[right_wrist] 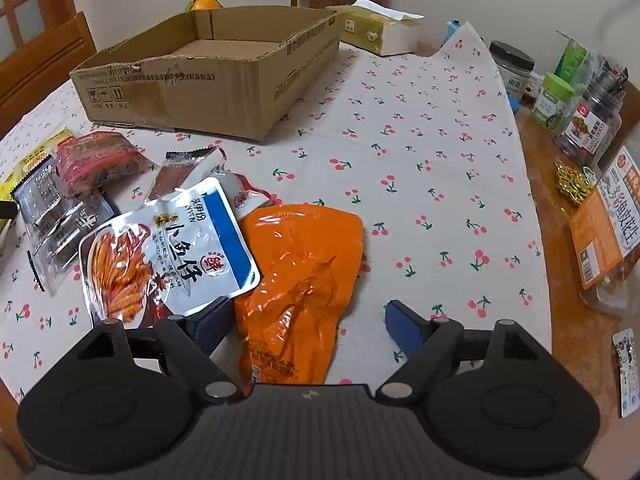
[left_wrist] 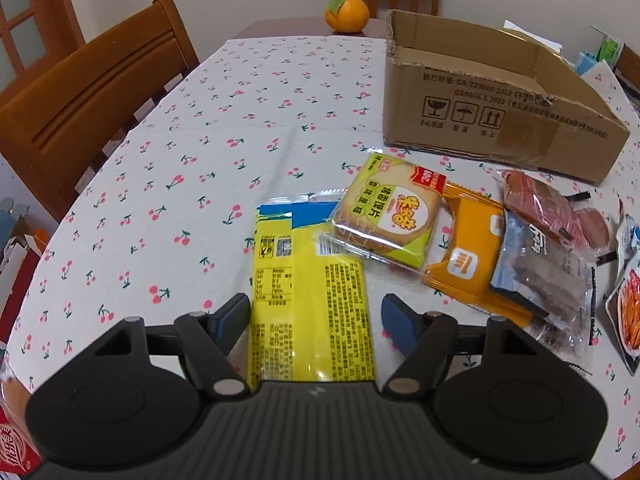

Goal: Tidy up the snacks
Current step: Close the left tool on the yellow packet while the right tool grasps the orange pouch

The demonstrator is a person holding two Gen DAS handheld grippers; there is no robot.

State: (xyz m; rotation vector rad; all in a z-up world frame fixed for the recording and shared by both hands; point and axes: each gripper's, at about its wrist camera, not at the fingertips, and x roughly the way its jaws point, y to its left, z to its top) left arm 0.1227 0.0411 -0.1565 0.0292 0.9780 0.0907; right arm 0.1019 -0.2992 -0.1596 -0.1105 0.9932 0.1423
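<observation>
My left gripper (left_wrist: 314,320) is open, its fingers on either side of a long yellow snack packet (left_wrist: 308,296) lying on the cherry-print tablecloth. Beside it lie a green bread-slice packet (left_wrist: 390,216), an orange packet (left_wrist: 472,264), a clear dark-snack packet (left_wrist: 540,272) and a red packet (left_wrist: 540,204). My right gripper (right_wrist: 308,320) is open around a crumpled orange bag (right_wrist: 304,280). A white-and-blue fish-snack pouch (right_wrist: 172,256) lies to its left. The open cardboard box (right_wrist: 224,76) stands empty at the back; it also shows in the left wrist view (left_wrist: 492,120).
An orange fruit (left_wrist: 346,14) sits at the far table edge. Wooden chairs (left_wrist: 88,92) stand around the table. A tissue pack (right_wrist: 380,28), jars (right_wrist: 588,124) and an orange-labelled container (right_wrist: 608,232) stand on bare wood at the right.
</observation>
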